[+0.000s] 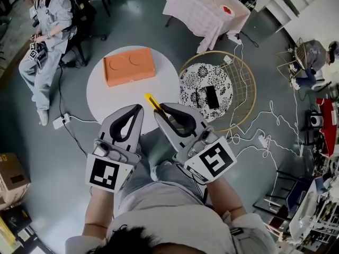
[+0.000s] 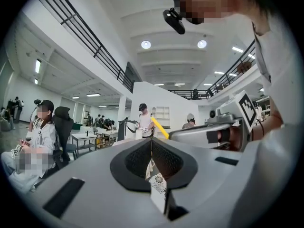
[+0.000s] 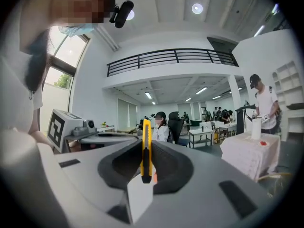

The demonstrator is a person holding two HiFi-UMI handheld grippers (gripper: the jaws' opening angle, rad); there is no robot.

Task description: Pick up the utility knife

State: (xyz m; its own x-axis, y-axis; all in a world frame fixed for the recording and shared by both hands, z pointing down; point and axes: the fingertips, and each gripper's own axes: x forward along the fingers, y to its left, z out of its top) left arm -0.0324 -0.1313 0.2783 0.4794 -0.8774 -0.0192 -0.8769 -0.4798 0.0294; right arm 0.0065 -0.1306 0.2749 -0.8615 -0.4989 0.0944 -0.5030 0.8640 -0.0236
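Bright, even light from round ceiling lamps [image 2: 146,44]; soft shadows; both gripper views bulge fisheye, dark at the corners.

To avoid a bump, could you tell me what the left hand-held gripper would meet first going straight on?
Probably nothing close: the left hand-held gripper seems to point level, above the white table and orange box, into open room. Depth is unclear.

Box [image 1: 128,65] on table [image 1: 111,100], beyond utility knife [image 1: 152,101] in right tool [image 1: 161,109]

utility knife [image 1: 151,100] mostly hidden inside right gripper [image 1: 160,109]
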